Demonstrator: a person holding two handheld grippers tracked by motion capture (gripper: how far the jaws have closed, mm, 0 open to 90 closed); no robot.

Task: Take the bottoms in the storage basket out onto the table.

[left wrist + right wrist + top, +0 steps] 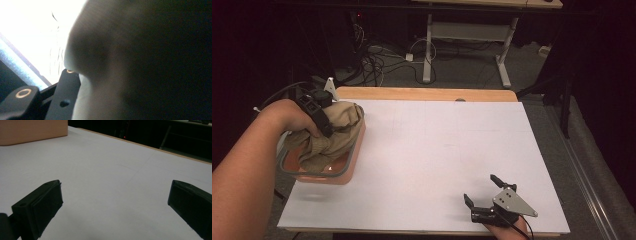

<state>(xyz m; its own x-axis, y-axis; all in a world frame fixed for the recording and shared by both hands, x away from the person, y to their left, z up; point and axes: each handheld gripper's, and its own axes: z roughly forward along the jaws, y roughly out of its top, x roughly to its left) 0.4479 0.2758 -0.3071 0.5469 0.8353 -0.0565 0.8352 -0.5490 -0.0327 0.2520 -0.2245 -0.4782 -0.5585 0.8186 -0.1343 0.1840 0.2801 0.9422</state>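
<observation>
The white table sheet (437,150) is glowing under overhead light while the room beyond it is sinking into darkness. Beside the sheet's overexposed glare in the left gripper view, the cloth (140,62) is blurring, far too close for focus.

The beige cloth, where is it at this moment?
In the high view the cloth is at the table's left edge, bunched in the orange bin and rising above its rim, with the left gripper shut on it.

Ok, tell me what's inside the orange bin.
A bunched tan cloth fills most of the orange bin, gripped by the left hand-held gripper. A strip of bin floor shows in front; anything beneath the cloth is hidden.
</observation>
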